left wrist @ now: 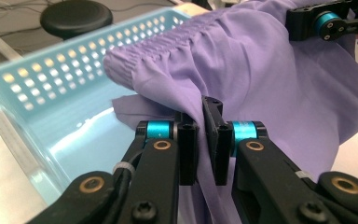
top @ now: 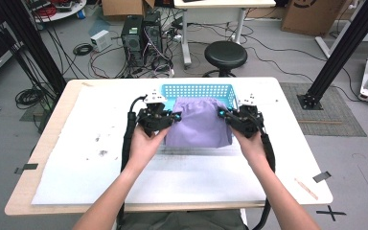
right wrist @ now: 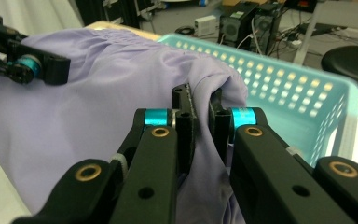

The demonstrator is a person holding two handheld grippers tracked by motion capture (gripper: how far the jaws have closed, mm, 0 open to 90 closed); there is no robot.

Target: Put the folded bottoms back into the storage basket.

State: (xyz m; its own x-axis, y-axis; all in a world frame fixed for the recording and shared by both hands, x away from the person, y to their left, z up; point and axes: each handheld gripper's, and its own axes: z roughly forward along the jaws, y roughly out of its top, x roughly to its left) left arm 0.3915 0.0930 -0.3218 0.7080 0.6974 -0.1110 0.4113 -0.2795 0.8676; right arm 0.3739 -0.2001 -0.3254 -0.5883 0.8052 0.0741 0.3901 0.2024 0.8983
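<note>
High view looks down on a light wooden table (top: 52,129) covered by a white sheet (top: 91,163), where a person's two forearms come in from below, each hand holding a black two-jaw gripper. Between them hangs a lilac garment of thin fabric with a gathered elastic waistband (top: 199,122), stretched from one side to the other, its upper edge over the front of a turquoise perforated plastic basket (top: 199,89) and its lower part draped down onto the sheet in front of that basket. At the cloth's left edge sits the left gripper (top: 175,116), and the right gripper (top: 222,113) sits at its right edge. Left gripper view shows that gripper's jaws pinched together on a fold of the lilac cloth (left wrist: 261,79), the fabric running down between the pads, with the basket's glossy floor and holed wall (left wrist: 51,70) behind and to the left, and the other gripper clamped on the far edge at the upper right. Right gripper view shows the same on its side: the jaws are closed tight on a bunched edge of the cloth (right wrist: 98,93) near the waistband, the basket (right wrist: 303,98) standing just behind it. A black round stool (top: 225,55) stands on the floor beyond the table.
</note>
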